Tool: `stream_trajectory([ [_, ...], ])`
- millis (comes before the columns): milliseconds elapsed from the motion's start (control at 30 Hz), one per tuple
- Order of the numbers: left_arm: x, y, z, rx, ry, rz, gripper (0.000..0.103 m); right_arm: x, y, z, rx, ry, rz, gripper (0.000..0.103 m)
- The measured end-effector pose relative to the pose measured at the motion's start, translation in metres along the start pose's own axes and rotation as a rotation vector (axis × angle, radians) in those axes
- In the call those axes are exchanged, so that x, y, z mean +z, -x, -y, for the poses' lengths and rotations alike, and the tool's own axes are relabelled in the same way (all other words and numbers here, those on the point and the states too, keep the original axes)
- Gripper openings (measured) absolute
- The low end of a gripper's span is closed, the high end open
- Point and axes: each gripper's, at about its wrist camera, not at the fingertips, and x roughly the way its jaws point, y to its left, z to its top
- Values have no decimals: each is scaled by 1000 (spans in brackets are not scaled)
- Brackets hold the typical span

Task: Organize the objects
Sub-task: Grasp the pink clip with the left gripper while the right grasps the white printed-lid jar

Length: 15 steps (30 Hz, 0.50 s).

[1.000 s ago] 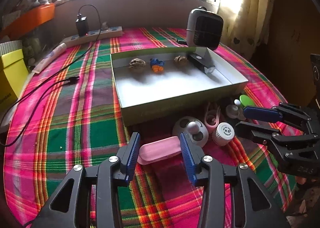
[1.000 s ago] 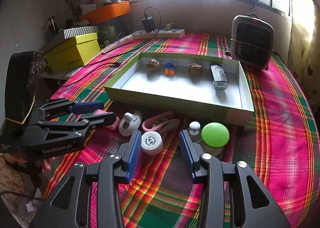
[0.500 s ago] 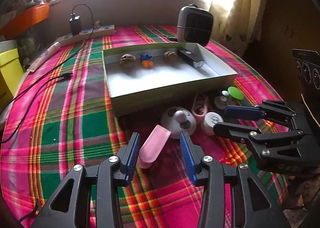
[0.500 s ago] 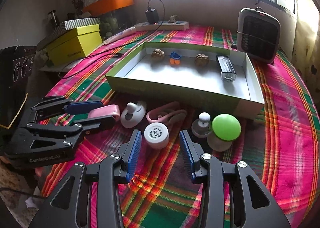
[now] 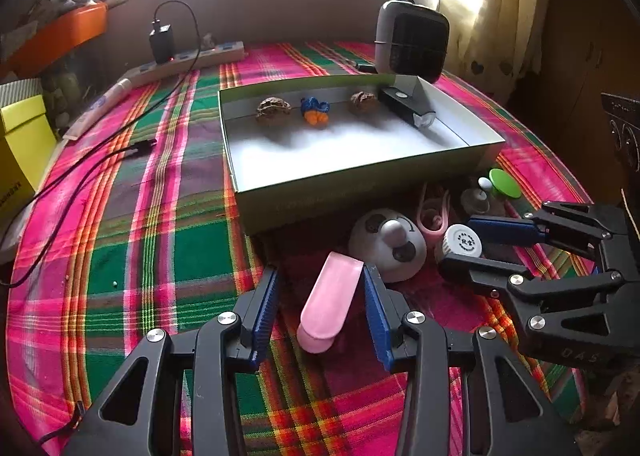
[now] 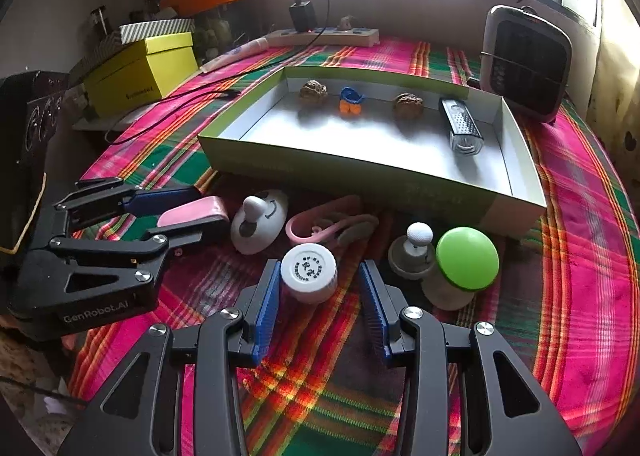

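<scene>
A pink oblong case [image 5: 330, 304] lies lengthwise on the plaid cloth between the fingers of my left gripper [image 5: 320, 272]. It is near the right pad, with a gap to the left pad, so the jaws stand open around it. My right gripper [image 6: 319, 266] is open around a white round-capped bottle [image 6: 308, 274], which stands upright beside the left pad. Each gripper shows in the other's view: the left gripper [image 6: 210, 206] and the right gripper [image 5: 458, 242]. The shallow open box [image 6: 360, 172] holds two walnuts, a blue-orange toy [image 6: 351, 99] and a grater [image 6: 460, 128].
A white face-printed dome [image 6: 260, 220], a pink loop [image 6: 332, 224], a grey knob [image 6: 414, 250] and a green-capped jar [image 6: 466, 258] lie in front of the box. A heater [image 6: 524, 64], power strip [image 6: 324, 36], cable [image 5: 80, 168] and yellow box [image 6: 140, 72] stand farther back.
The pink case has turned from lying across the left gripper's fingertips to lying lengthwise between the fingers. The right gripper has stayed around the white bottle.
</scene>
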Motion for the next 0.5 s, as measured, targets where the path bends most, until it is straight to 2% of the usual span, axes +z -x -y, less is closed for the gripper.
stream_trajectory([
  [233,2,-1,-2,5,3,0,39,2,-3,-4,-26,29,-5,41],
  [500,2,-2,-2,29,5,0,28,2,-3,-5,-32,34,-5,41],
])
